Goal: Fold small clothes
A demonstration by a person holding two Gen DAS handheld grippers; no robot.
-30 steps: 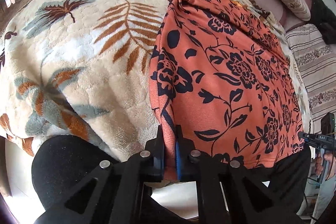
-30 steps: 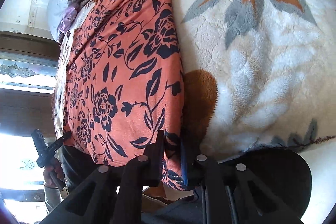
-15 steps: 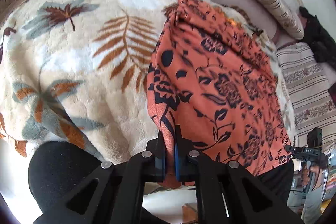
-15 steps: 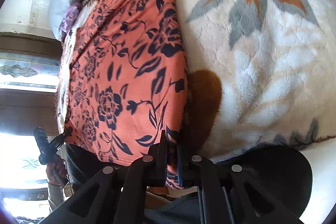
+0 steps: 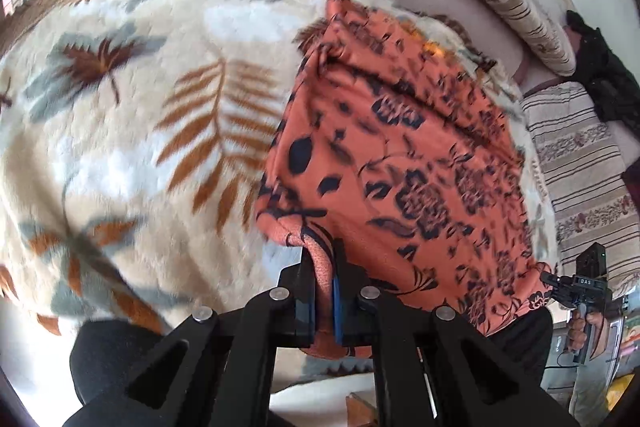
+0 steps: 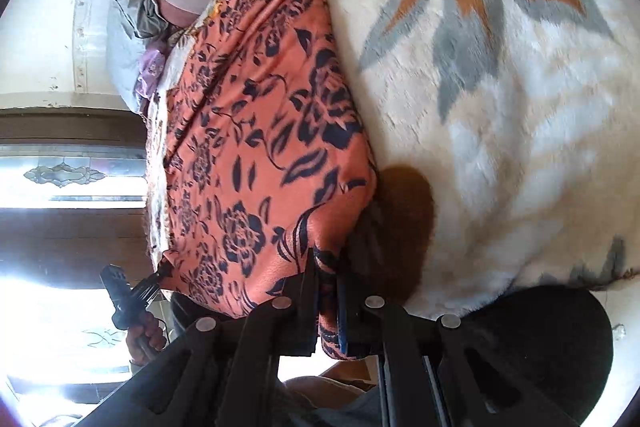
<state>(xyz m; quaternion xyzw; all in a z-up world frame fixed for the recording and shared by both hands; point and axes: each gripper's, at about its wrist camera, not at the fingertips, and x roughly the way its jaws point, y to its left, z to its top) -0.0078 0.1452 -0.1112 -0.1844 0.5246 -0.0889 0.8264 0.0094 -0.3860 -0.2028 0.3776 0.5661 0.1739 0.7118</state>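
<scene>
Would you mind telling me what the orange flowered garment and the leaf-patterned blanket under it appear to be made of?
The orange flowered garment looks like a soft knit, perhaps brushed fleece: it has a matt face, drapes in loose folds, and shows a fine looped weave on the inner side at the left tongs. The leaf-patterned blanket looks like thick plush synthetic pile: its fuzzy surface shows tufts and a faint sheen. Neither fibre can be confirmed by sight.

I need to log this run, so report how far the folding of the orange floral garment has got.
Done: the orange floral garment lies spread on the leaf-print blanket. In hand: the left gripper and right gripper each pinch a near corner. Left: no fold shows yet; the near edge must go across.
</scene>
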